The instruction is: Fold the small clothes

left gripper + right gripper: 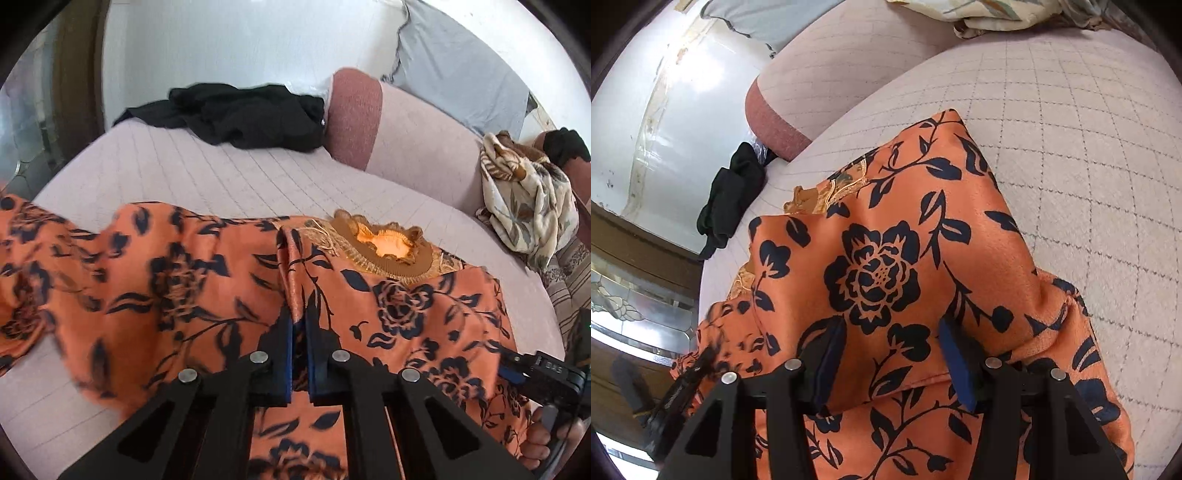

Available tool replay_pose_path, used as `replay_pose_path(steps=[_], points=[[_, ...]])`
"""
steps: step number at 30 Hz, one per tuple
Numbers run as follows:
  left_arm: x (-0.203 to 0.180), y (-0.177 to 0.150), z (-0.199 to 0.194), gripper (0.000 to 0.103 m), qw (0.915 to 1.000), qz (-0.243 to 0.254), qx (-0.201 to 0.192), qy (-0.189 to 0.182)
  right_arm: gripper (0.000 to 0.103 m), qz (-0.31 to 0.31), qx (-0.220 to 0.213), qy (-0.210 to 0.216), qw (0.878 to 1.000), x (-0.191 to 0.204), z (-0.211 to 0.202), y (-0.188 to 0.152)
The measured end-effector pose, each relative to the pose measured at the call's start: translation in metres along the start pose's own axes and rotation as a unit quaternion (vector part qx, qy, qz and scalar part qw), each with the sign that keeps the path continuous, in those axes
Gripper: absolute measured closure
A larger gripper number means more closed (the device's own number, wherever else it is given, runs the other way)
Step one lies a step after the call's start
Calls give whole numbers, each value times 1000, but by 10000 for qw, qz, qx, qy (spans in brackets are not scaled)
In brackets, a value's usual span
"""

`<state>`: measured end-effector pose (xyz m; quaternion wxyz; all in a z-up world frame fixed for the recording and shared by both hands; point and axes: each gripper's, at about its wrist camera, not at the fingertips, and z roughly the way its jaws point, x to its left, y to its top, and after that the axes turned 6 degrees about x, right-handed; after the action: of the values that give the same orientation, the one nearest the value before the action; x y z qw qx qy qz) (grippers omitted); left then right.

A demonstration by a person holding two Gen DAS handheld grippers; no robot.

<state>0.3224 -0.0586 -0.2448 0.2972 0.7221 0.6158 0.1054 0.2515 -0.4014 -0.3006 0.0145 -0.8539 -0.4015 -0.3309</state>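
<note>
An orange garment with dark blue flowers (166,280) lies spread over the quilted seat (221,173), its gold frilled neckline (391,247) facing the backrest. My left gripper (298,321) is shut, and a raised fold of the orange cloth is pinched between its blue pads. At the far right of the left wrist view, the right gripper (508,365) sits at the garment's edge, held by a hand (543,439). In the right wrist view, my right gripper (893,328) stands open over the orange garment (879,273); the cloth runs between its blue pads (955,354), which do not press it.
A black garment (240,114) lies crumpled at the seat's far end by the reddish armrest (354,118). A cream leaf-print cloth (528,206) is heaped at the right against the backrest. A pale blue cushion (461,74) leans above it. Bare quilted seat (1071,147) lies beyond the garment.
</note>
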Motion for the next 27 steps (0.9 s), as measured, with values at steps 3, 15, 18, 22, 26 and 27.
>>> replay_pose_path(steps=[3,15,18,22,26,27], points=[[15,-12,-13,98,9997,-104,85,213,47,-103,-64,-118,9999,4,0,-3],[117,-40,-74,64,9848,-1683,-105,408,47,-1038,-282,-364,9935,47,-3,-17],[163,-57,-111,41,9689,-2327,-447,712,47,-1046,7,-484,9933,43,14,-20],[221,-67,-138,38,9470,-3088,-409,787,46,-891,165,-300,9954,42,3,-23],[260,-59,-141,38,9217,-3852,-394,234,45,-676,182,-120,9975,29,0,-25],[268,-50,-138,37,9131,-4057,-412,74,45,-680,171,-117,9975,29,0,-25]])
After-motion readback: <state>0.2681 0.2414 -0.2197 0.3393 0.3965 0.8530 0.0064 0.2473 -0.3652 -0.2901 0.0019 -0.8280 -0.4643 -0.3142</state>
